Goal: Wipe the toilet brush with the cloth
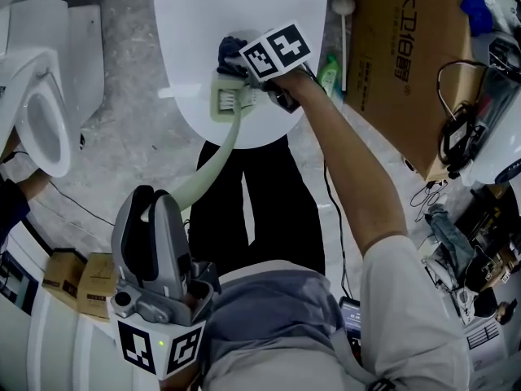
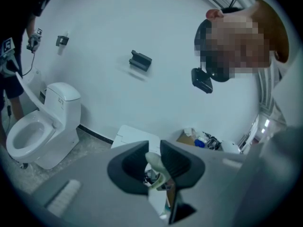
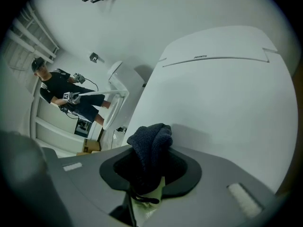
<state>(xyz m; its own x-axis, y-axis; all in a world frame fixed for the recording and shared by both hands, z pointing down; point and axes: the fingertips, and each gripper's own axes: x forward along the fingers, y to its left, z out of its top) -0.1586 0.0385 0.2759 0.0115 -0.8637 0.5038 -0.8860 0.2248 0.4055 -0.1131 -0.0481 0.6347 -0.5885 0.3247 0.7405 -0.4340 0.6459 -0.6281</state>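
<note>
The left hand-held gripper (image 1: 156, 206) sits low in the head view, its jaws closed on the end of the pale green toilet brush (image 1: 213, 157). From there the brush's long axis runs from 7 o'clock up to 1 o'clock, and the bristle head (image 1: 230, 100) lies over the near edge of a white lid (image 1: 244, 6), which looks like a closed toilet seat.

The right hand-held gripper (image 1: 244, 70) is the nearer one to the bristles. It sits at 12 o'clock from the head, just beside it, with its jaws clamped on a bunched dark blue cloth (image 1: 230, 54). The cloth appears to touch the top of the head, so the wiping stroke probably has to come down towards 6 o'clock, along the handle.

A cardboard box (image 1: 407, 72) at 2 o'clock carries large Chinese characters. The small print on the lid is too fine to read.
</note>
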